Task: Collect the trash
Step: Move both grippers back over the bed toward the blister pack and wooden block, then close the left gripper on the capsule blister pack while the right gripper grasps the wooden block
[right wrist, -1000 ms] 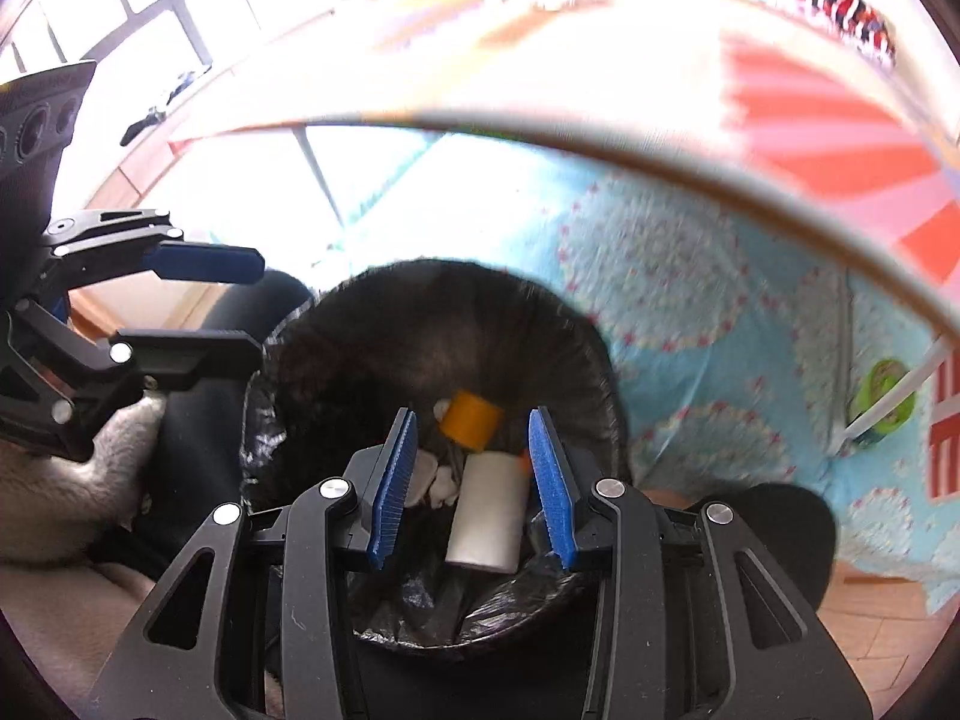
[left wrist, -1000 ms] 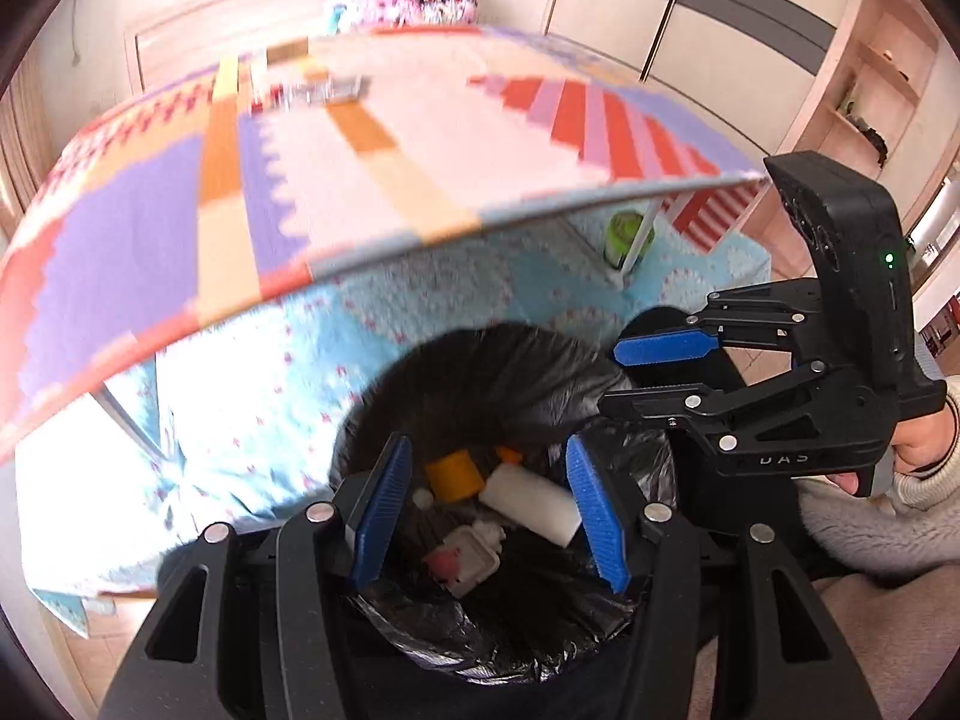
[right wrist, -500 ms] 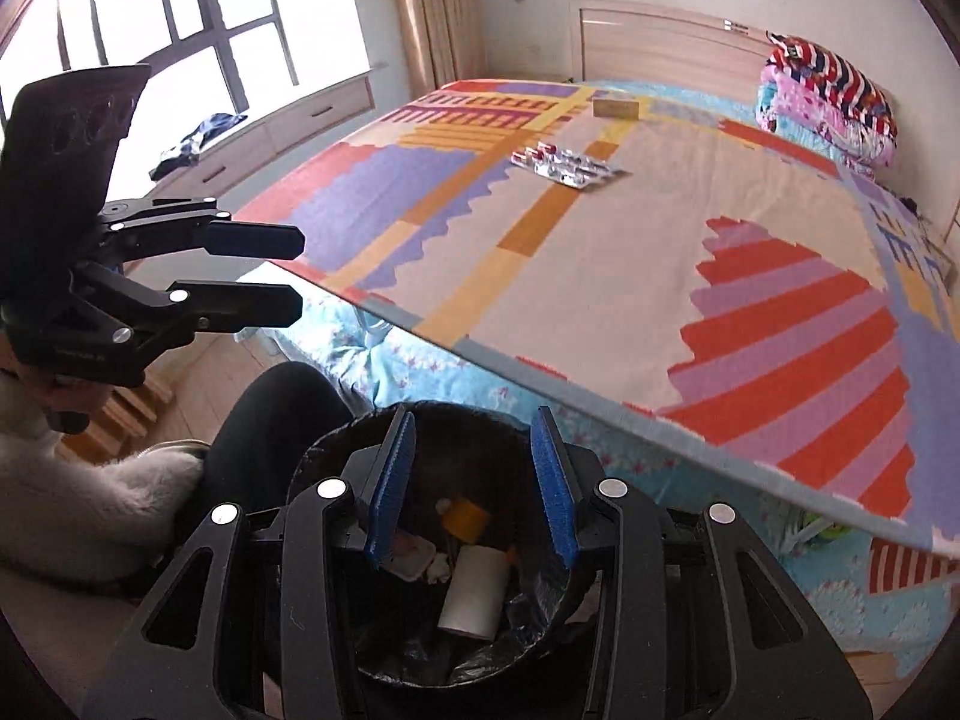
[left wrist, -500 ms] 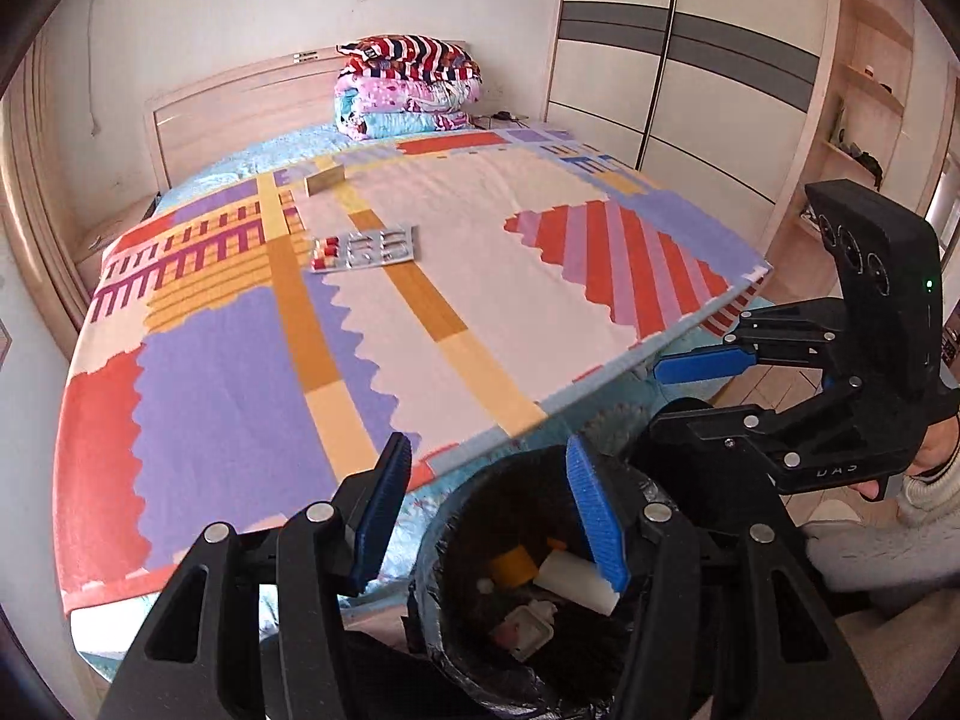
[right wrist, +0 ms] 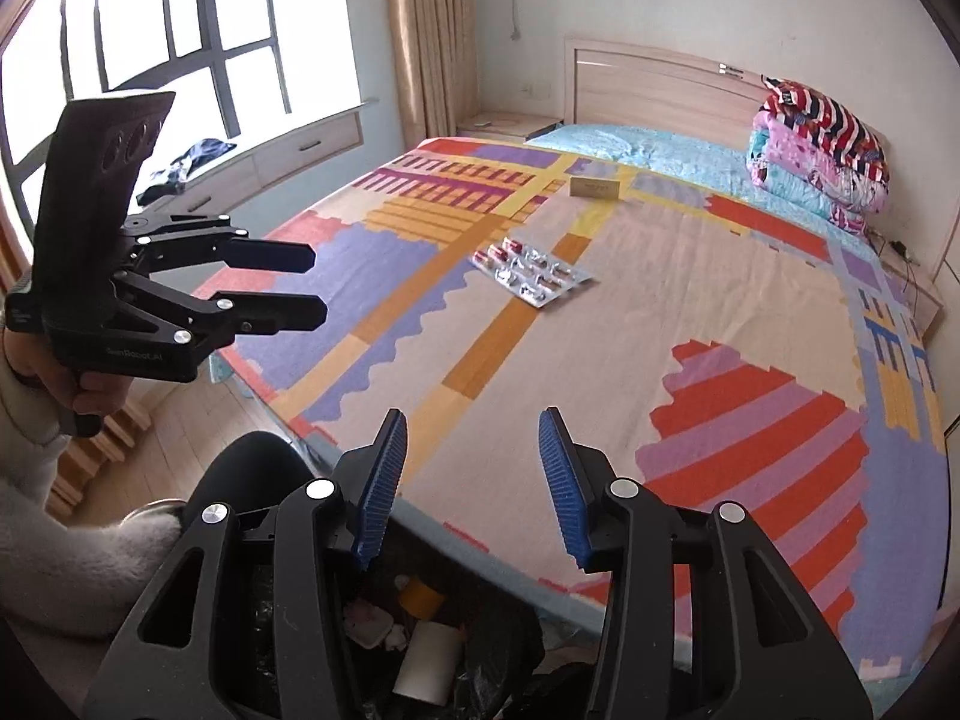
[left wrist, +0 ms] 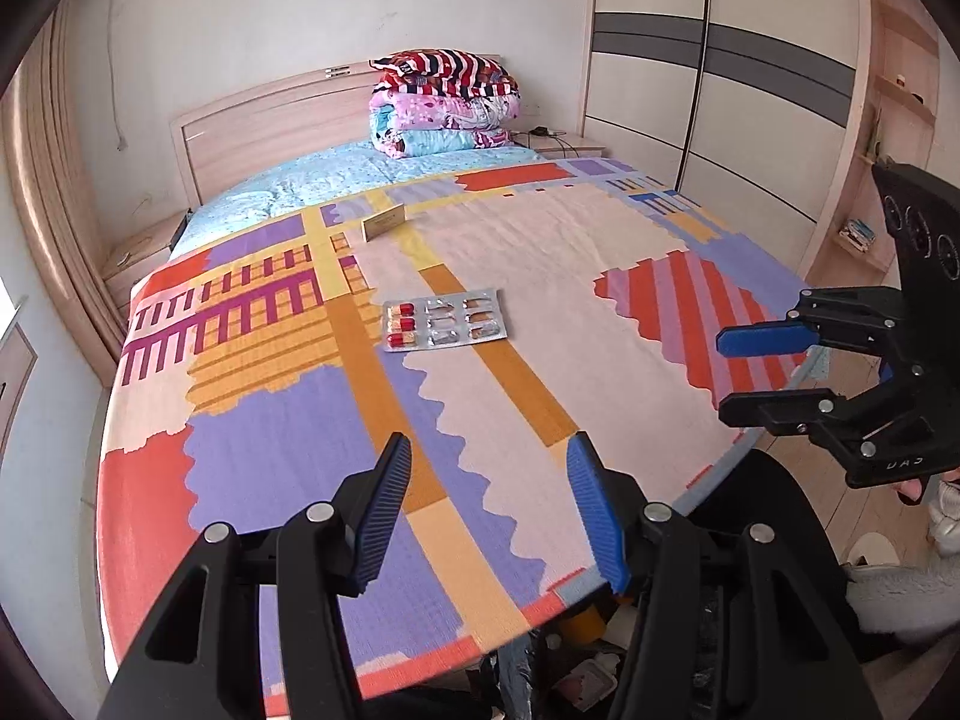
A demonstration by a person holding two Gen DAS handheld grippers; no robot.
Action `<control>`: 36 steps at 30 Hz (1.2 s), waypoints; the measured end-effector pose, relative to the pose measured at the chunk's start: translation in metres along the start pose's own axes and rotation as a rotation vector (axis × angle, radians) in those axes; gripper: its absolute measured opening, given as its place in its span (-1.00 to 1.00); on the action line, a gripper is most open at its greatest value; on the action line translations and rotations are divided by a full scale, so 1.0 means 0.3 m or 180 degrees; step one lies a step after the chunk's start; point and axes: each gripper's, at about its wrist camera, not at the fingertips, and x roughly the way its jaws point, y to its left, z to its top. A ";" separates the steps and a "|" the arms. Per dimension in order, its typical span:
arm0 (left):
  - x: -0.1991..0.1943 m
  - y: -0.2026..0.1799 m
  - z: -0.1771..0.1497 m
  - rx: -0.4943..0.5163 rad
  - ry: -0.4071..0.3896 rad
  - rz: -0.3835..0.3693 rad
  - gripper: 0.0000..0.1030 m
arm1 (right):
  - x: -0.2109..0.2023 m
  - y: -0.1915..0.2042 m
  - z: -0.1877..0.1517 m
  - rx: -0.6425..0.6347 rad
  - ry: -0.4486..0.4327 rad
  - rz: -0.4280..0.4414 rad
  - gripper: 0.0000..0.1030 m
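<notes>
A black-lined trash bin [right wrist: 516, 648] stands below the foot of the bed, with a white roll [right wrist: 426, 660], an orange piece and crumpled scraps inside. On the patchwork bedspread [left wrist: 540, 276] lie a blister pack of pills [left wrist: 444, 324] and, further back, a small tan box [left wrist: 384, 223]. My left gripper [left wrist: 489, 480] is open and empty above the bed's foot edge. My right gripper [right wrist: 471, 450] hangs over the bin's rim; its jaws are opening with nothing between them. Each gripper also shows in the other's view: the right gripper [left wrist: 756, 372] and the left gripper [right wrist: 312, 285].
Folded quilts [left wrist: 444, 102] are stacked by the headboard [left wrist: 270, 120]. A wardrobe [left wrist: 720, 90] lines the right wall and a window [right wrist: 150, 30] with a low sill cabinet runs along the left. A person's dark-clad knee [right wrist: 252, 468] sits beside the bin.
Both grippers have risen from just over the bin's mouth to above the bed's foot edge, and the views tilted up onto the bedspread. The right jaws stand a little wider.
</notes>
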 end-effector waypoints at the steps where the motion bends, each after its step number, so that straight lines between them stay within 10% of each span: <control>1: 0.015 0.010 0.010 -0.0018 0.0012 0.0009 0.01 | 0.008 -0.009 0.014 -0.0003 -0.0009 -0.0009 -0.11; 21: 0.329 0.183 0.163 -0.0234 0.0203 0.0120 0.01 | 0.278 -0.194 0.277 0.0159 0.0035 -0.0096 0.07; 36: 0.450 0.212 0.189 -0.0172 0.0344 0.0152 -0.53 | 0.466 -0.288 0.422 0.0324 0.0039 -0.0114 0.34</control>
